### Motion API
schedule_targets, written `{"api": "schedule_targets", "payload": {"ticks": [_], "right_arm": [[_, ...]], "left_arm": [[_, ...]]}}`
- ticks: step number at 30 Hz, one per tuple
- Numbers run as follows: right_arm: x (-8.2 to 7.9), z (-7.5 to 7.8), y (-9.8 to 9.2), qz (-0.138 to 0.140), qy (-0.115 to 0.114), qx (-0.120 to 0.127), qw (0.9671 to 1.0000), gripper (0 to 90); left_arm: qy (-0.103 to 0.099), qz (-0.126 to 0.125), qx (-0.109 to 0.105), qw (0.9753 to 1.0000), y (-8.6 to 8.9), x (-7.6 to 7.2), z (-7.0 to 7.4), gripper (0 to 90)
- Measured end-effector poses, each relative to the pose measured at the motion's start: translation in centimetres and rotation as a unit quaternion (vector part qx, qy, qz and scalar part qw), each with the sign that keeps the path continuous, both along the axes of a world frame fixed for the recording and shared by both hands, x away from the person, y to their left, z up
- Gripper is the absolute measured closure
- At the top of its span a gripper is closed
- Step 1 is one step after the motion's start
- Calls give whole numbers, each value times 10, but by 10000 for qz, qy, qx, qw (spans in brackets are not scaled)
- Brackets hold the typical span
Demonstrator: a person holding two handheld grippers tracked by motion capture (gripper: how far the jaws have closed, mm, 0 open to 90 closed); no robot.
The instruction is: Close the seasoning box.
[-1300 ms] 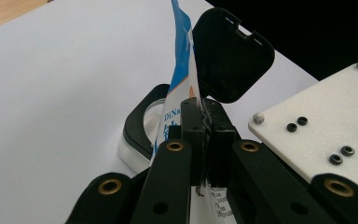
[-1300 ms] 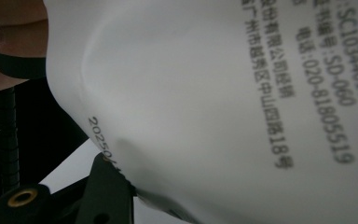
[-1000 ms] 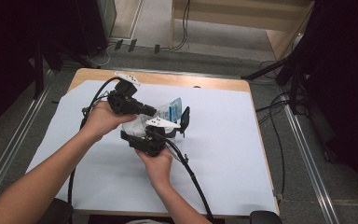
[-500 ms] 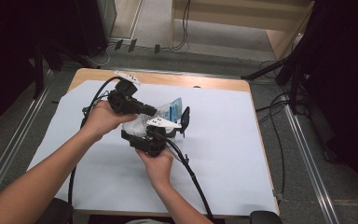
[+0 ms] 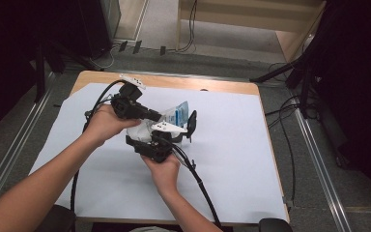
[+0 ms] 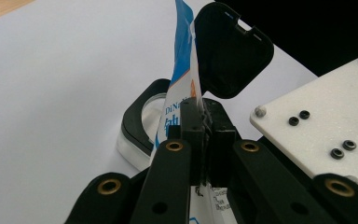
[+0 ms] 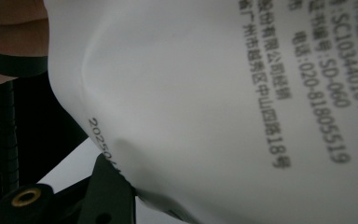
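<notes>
Both grippers hold the packet (image 5: 176, 115) up near the sheet's (image 5: 232, 145) far edge, left gripper (image 6: 204, 140) pinching its edge tight, right gripper (image 5: 166, 137) against its printed back, jaws hidden, while a lidded black container (image 6: 142, 123) sits open behind, apparently unfilled.

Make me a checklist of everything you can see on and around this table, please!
Surface: white sheet over a wooden table.
Job's things: blue-and-white packet held between both grippers; black-rimmed clear container with open lid.
Clutter: nothing seen.
Grippers: left gripper shut on the packet; right gripper against the packet, jaws unclear.
Cables: black cables trail over the table.
Surroundings: grey floor, wooden furniture, floor cables.
</notes>
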State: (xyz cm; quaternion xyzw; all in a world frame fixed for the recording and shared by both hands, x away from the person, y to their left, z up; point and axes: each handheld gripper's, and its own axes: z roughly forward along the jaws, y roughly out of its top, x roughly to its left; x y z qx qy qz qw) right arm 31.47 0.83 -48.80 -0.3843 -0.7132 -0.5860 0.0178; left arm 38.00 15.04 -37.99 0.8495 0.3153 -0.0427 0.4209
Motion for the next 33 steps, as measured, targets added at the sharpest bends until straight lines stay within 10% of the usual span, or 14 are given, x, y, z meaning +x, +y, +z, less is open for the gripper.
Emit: {"api": "schedule_targets", "payload": {"ticks": [33], "right_arm": [[5, -2, -1, 54, -43, -108, 9999, 567]], "left_arm": [[24, 85, -50, 9999, 0, 2, -4, 900]]}}
